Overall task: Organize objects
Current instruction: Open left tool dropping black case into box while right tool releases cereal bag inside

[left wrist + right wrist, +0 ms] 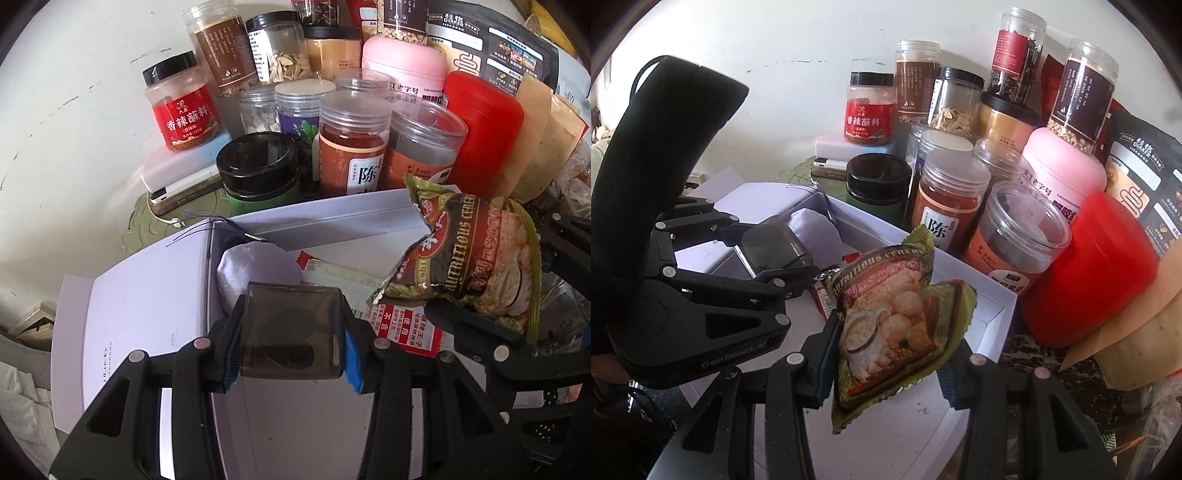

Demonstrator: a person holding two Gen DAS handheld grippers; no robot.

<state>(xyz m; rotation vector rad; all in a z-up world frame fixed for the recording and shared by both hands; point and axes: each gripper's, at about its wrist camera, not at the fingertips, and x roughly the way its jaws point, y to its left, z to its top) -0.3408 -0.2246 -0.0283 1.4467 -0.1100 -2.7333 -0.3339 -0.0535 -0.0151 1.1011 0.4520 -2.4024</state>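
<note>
The white box lies open on the counter in front of a crowd of jars, stiff-walled and probably light. Over it, the right gripper is clenched on the cereal packet, which looks soft, crinkly and slippery, best pinched at a sealed edge. The left gripper clamps the small smoky plastic case by its flat sides, just above the box; it looks rigid, smooth and likely to slip.
</note>
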